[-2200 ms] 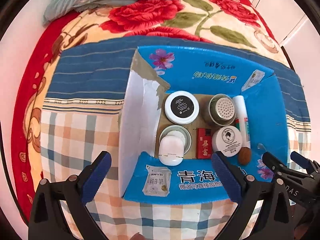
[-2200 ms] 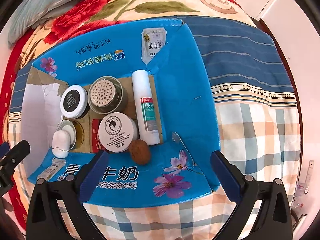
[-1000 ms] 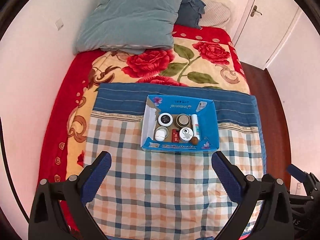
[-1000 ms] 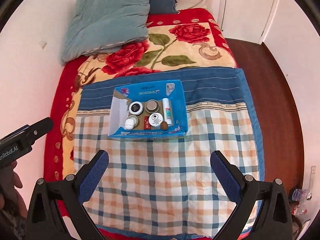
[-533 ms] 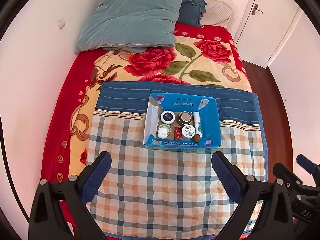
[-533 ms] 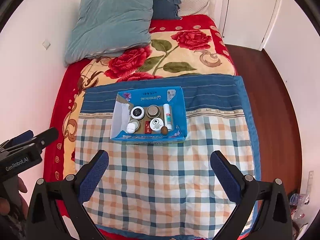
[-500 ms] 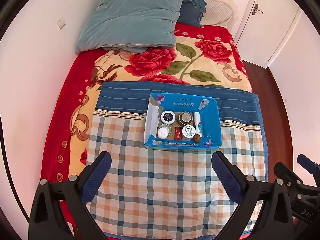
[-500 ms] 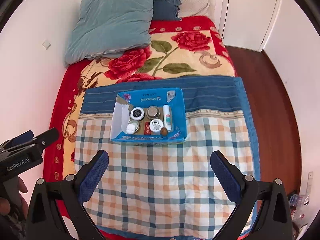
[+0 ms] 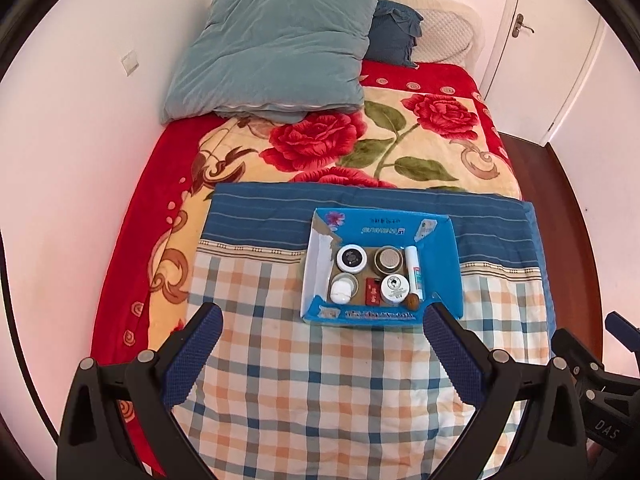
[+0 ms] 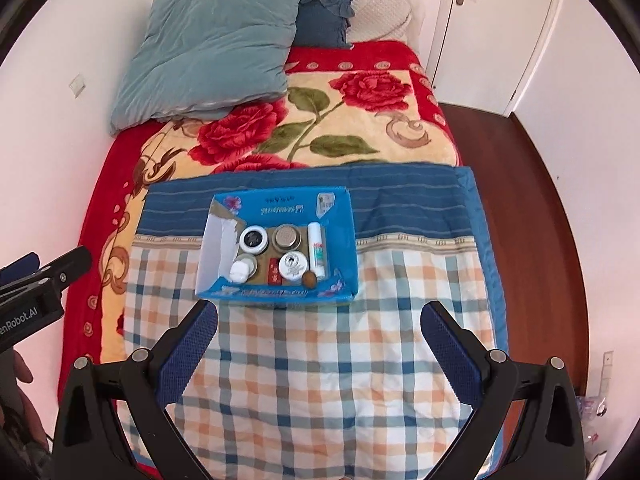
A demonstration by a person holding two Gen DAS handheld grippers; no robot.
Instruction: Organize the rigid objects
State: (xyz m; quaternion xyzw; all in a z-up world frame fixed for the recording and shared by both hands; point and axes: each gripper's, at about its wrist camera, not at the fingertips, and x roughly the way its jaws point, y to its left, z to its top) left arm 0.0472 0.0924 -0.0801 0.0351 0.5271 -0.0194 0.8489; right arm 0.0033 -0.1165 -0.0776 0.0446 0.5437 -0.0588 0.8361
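A blue cardboard box [image 9: 440, 264] lies open on the bed, also in the right wrist view [image 10: 340, 240]. Inside are a black-lidded jar [image 9: 351, 258], a metal tin [image 9: 388, 259], a white tube [image 9: 414, 274], a white cream jar [image 9: 394, 288], a red pack [image 9: 373, 291], a white case [image 9: 341, 293] and a brown nut [image 9: 413, 303]. My left gripper [image 9: 322, 342] is open and empty, high above the checked blanket in front of the box. My right gripper [image 10: 319, 338] is open and empty, equally far back.
A checked blanket [image 9: 320, 380] covers the near bed, a rose blanket [image 9: 400, 152] the far part. A grey-blue pillow [image 9: 272, 40] lies at the head. A wall runs on the left, a door [image 9: 552, 40] and wooden floor [image 10: 560, 240] on the right.
Both grippers have pulled far back and up from the box, which now looks small mid-bed. In the last half second the views barely shift. Both stay open and empty.
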